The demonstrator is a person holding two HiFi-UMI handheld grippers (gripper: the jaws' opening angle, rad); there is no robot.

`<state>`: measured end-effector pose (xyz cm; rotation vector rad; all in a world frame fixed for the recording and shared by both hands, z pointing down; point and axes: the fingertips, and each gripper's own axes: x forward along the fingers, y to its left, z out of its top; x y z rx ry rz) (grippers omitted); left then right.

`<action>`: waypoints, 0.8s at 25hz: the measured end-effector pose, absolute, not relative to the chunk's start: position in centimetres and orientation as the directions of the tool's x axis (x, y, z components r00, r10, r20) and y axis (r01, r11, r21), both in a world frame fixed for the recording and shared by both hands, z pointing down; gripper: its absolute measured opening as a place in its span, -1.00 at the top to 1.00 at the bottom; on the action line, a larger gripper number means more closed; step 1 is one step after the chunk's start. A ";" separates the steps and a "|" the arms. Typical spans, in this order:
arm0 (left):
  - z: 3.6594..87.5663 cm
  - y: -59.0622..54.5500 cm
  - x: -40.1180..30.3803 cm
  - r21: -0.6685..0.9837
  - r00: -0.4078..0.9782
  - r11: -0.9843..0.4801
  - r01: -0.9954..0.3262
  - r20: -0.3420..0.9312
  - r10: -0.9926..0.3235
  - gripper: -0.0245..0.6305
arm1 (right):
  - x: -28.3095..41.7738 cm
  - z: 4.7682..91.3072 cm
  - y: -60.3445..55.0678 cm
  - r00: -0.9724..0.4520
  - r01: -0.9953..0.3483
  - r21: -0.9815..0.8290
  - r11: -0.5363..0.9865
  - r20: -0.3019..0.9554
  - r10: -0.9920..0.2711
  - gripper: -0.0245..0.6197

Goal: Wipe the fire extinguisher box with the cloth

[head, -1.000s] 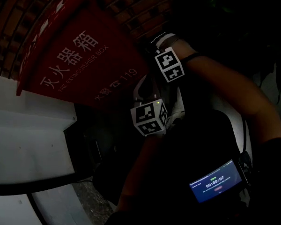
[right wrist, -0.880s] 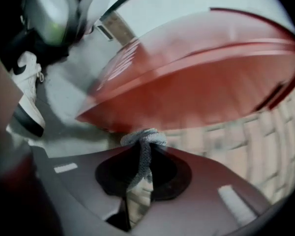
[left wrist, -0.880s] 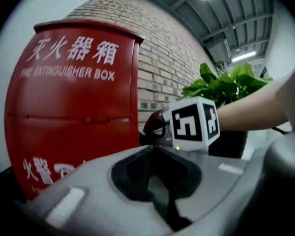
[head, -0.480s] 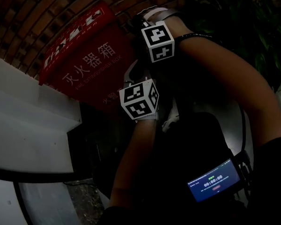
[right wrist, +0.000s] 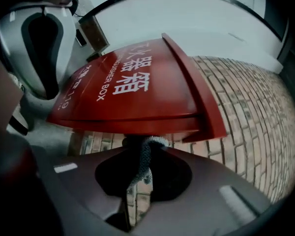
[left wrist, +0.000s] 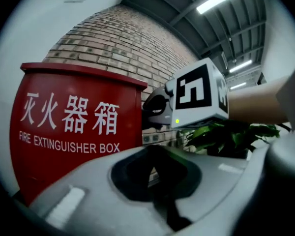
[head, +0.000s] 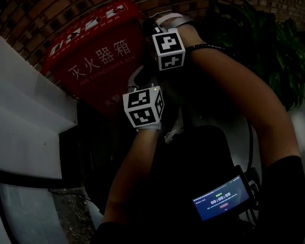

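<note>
The cloth (right wrist: 143,154) is a grey knitted strip. It looks soft and light, so it will bend and bunch up. I think it needs a firm pinch near its middle, with a loose bit left free to rub with. The right gripper (right wrist: 137,149) has it pinched between its 2 jaws, which are nearly together. The top of the cloth sits right by the edge of the lid of the box (right wrist: 137,90). I cannot tell if it touches.

The box looks hard and smooth, like painted metal, so the cloth should slide on it easily. It looks too heavy to shift when rubbed. It is bright red with white letters, and its lid sticks out past the front. It stands against a brick wall (right wrist: 246,112).

The left gripper (left wrist: 155,168) is in front of the box, with its jaws closed on nothing. A green plant (left wrist: 231,136) grows beside the box.
</note>
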<state>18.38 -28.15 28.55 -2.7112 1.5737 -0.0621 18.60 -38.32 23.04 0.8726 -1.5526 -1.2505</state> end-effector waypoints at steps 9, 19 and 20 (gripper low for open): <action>32.1 -28.6 18.6 -0.002 0.523 -0.523 -0.852 0.039 -0.851 0.93 | 18.4 29.7 -38.0 -0.317 0.031 0.961 0.276 0.271 -0.909 0.78; 37.0 -29.6 18.3 0.025 0.536 -0.535 -0.844 0.040 -0.843 0.93 | 18.0 34.7 -38.5 -0.342 -0.001 0.951 0.308 0.289 -0.894 0.78; 37.3 -29.6 18.3 0.022 0.534 -0.534 -0.845 0.043 -0.844 0.93 | 18.0 35.5 -38.6 -0.341 0.006 0.949 0.316 0.299 -0.891 0.78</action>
